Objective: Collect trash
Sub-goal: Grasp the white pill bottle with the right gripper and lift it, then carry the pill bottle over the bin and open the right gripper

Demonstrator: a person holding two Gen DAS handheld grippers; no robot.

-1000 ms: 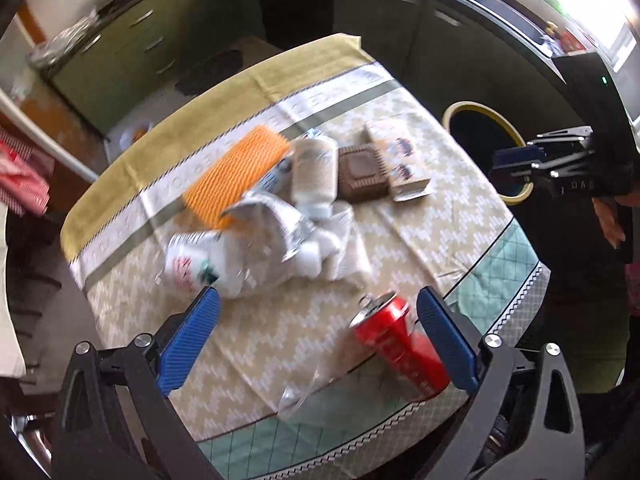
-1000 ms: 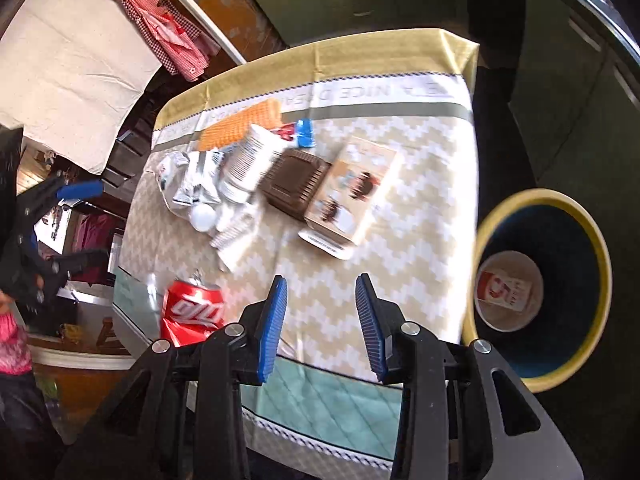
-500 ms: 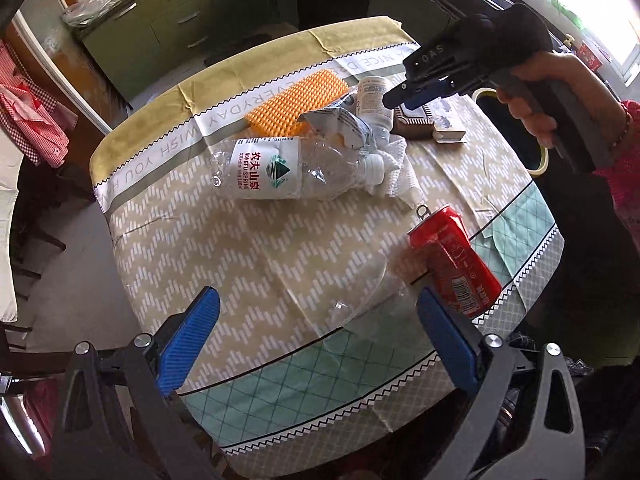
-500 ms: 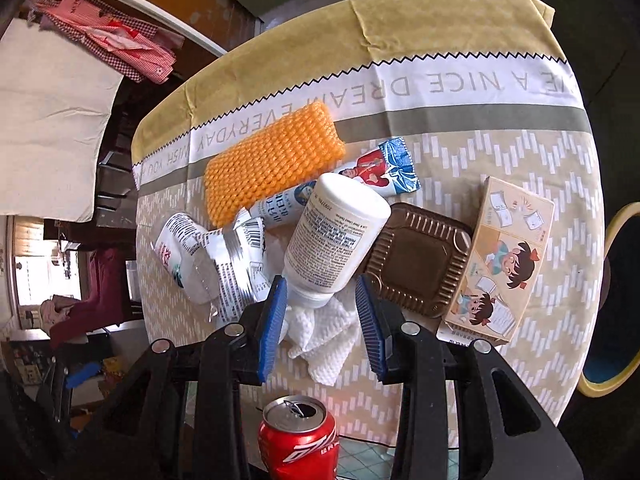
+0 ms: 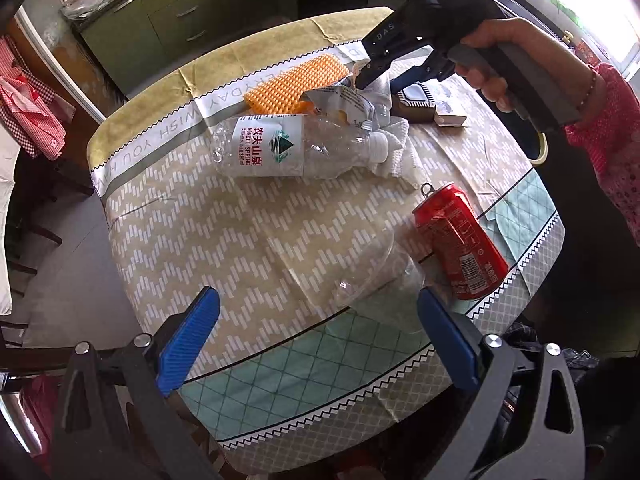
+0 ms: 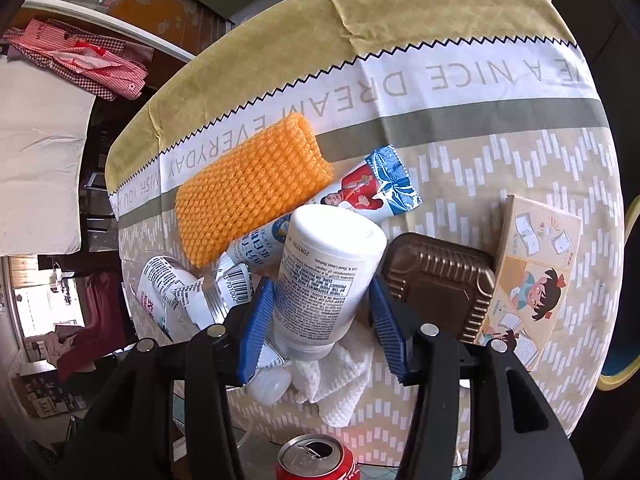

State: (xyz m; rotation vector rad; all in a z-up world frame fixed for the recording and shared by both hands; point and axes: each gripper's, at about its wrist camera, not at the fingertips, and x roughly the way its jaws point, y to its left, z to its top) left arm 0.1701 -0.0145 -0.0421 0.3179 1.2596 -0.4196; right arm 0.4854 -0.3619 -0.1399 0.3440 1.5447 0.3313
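Here, your right gripper (image 6: 322, 328) points down over the trash pile on the counter (image 5: 192, 240), jaws opening, with one white plastic bottle (image 6: 326, 276) lying between the blue pads; the left pad sits just beside its label, the right pad stands apart, so nothing is clamped. Your left gripper (image 5: 316, 344) hangs near the counter's front edge, jaws wide and empty. Containers, counted: one crushed clear water bottle (image 5: 288, 148), capped, lying on its side, looks empty; one dented red can (image 5: 460, 244) on its side, tab opened; one clear plastic cup (image 5: 376, 276) on its side just beside the can; one brown ribbed tray (image 6: 440, 284), upside down. Also one orange mesh sleeve (image 6: 252, 188), one cartoon-printed box (image 6: 536, 272), one white cloth (image 6: 340, 376), one printed wrapper (image 6: 372, 188).
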